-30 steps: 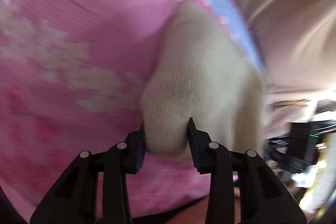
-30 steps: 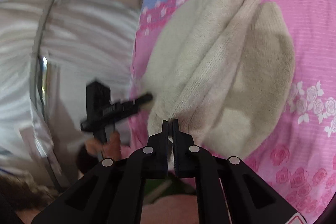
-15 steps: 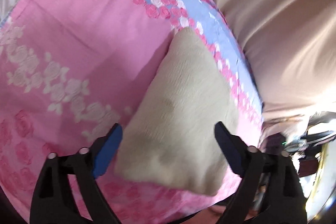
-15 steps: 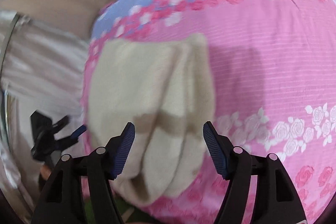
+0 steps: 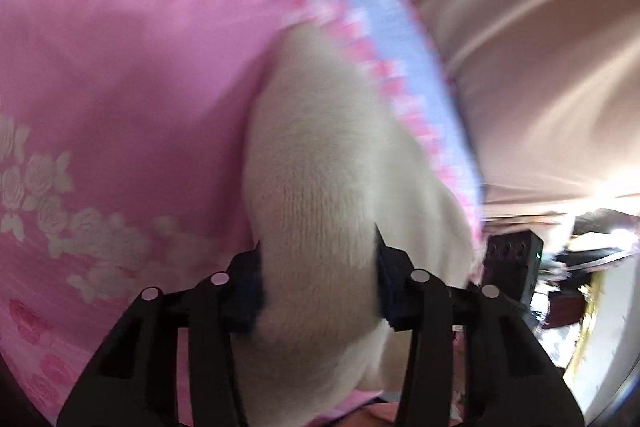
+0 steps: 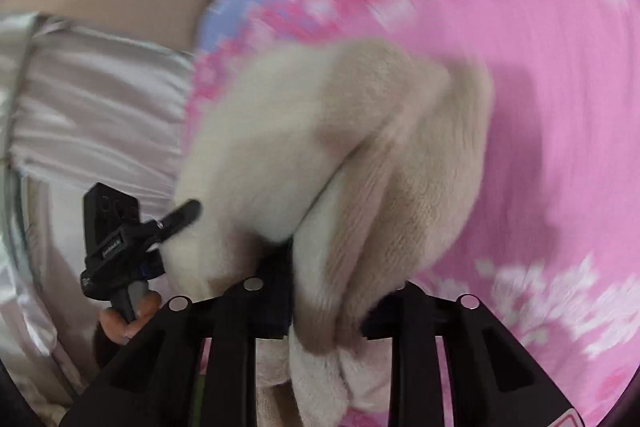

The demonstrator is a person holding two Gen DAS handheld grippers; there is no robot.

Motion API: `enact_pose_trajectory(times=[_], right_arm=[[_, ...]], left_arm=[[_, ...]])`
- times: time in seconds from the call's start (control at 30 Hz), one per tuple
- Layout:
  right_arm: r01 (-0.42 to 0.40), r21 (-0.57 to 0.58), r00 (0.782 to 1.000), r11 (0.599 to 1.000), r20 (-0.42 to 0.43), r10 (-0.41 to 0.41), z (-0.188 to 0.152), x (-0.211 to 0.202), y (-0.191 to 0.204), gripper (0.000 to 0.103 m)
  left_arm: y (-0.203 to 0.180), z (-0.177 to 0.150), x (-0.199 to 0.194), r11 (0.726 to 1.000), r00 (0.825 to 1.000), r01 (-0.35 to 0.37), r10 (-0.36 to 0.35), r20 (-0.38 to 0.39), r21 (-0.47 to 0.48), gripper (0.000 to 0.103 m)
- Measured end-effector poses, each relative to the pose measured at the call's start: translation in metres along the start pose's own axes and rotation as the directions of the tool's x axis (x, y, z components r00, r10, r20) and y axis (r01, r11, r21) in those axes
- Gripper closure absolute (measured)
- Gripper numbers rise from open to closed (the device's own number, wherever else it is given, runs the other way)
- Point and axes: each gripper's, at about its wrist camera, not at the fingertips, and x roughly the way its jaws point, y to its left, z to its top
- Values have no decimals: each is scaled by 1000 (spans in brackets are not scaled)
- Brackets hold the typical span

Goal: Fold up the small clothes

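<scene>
I see the cream fuzzy knitted garment (image 5: 320, 187) lying bunched on the pink bedsheet with white and pink roses (image 5: 120, 75), near the sheet's edge with the blue floral border (image 5: 400, 39). My left gripper (image 5: 318, 275) has its fingers clamped on one thick fold of the garment. My right gripper (image 6: 332, 295) has its fingers pressed on another bunch of the same garment. Beside the sheet's edge lies a shiny silver-white cloth (image 6: 100, 99). Both views are blurred.
</scene>
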Motion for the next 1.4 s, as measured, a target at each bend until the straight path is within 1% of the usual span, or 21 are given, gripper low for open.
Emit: enact_pose_trajectory(times=[0.13, 0.2, 0.27, 0.3, 0.37, 0.4, 0.43, 0.6, 0.67, 0.7, 0.73, 0.8, 0.83, 0.9, 0.97, 1.0, 1.13, 1.2, 1.27, 1.33, 1.4], right_arm=[[97, -195, 989, 976, 132, -72, 33, -68, 46, 81], [149, -232, 981, 961, 155, -115, 49, -75, 48, 74], [218, -199, 969, 955, 163, -187, 68, -46, 19, 61], [291, -168, 951, 942, 156, -266, 75, -29, 1, 59], [431, -56, 898, 901, 125, -422, 78, -11, -27, 81], [365, -5, 923, 931, 133, -361, 73, -18, -32, 97], [267, 3, 951, 964, 162, -264, 66, -30, -26, 97], [187, -193, 977, 963, 141, -161, 52, -20, 36, 96], [269, -232, 961, 935, 123, -246, 53, 2, 33, 83], [324, -216, 945, 921, 124, -304, 56, 12, 27, 68], [356, -158, 933, 921, 110, -342, 63, 16, 14, 64], [238, -14, 968, 971, 90, -235, 71, 9, -8, 61], [186, 40, 977, 982, 98, -189, 72, 8, -16, 48], [119, 77, 990, 990, 70, -124, 77, 15, -25, 42], [81, 64, 997, 995, 1, -81, 78, 30, -24, 84], [72, 56, 997, 996, -6, -71, 78, 30, -19, 92], [106, -84, 988, 991, 121, -95, 77, -8, 6, 93], [243, -126, 967, 962, 105, -231, 83, 7, -7, 93], [326, -148, 945, 934, 29, -325, 86, 36, -33, 93], [293, -109, 956, 950, 63, -287, 88, 25, -30, 93], [298, -105, 947, 949, 157, -280, 84, 0, -9, 92]], left_arm=[[-46, 2, -26, 992, 991, 94, -101, 82, 89, 60], [-53, 3, -24, 992, 989, 80, -91, 119, 95, 52], [-45, 7, -8, 997, 985, -36, 23, 170, 71, 35], [-35, 9, 8, 988, 974, -147, 135, 184, 50, 34], [-20, 11, 32, 956, 945, -293, 288, 156, 9, 39], [-14, 9, 38, 947, 938, -321, 320, 133, -16, 41], [-15, 4, 34, 955, 944, -295, 295, 144, -23, 41], [-60, -11, 25, 926, 913, -361, 327, 243, 113, 33], [-72, -9, 40, 917, 915, -370, 332, 228, 149, 30], [-75, -11, 49, 904, 908, -397, 361, 211, 159, 30], [-76, -15, 53, 890, 898, -424, 390, 202, 168, 30], [-88, -25, 60, 865, 882, -459, 415, 225, 202, 30], [-90, -26, 64, 857, 877, -468, 418, 236, 218, 28], [-88, -29, 73, 846, 874, -477, 430, 226, 239, 21], [-84, -30, 80, 837, 867, -494, 455, 205, 236, 21], [-83, -24, 88, 830, 861, -506, 470, 195, 235, 21], [-83, -24, 80, 847, 872, -483, 442, 208, 225, 21], [-79, -25, 81, 855, 878, -472, 435, 199, 215, 19], [-76, -24, 90, 840, 866, -496, 463, 186, 220, 19], [-79, -26, 100, 807, 842, -538, 503, 193, 243, 18], [-80, -27, 103, 784, 827, -562, 525, 201, 264, 17]])
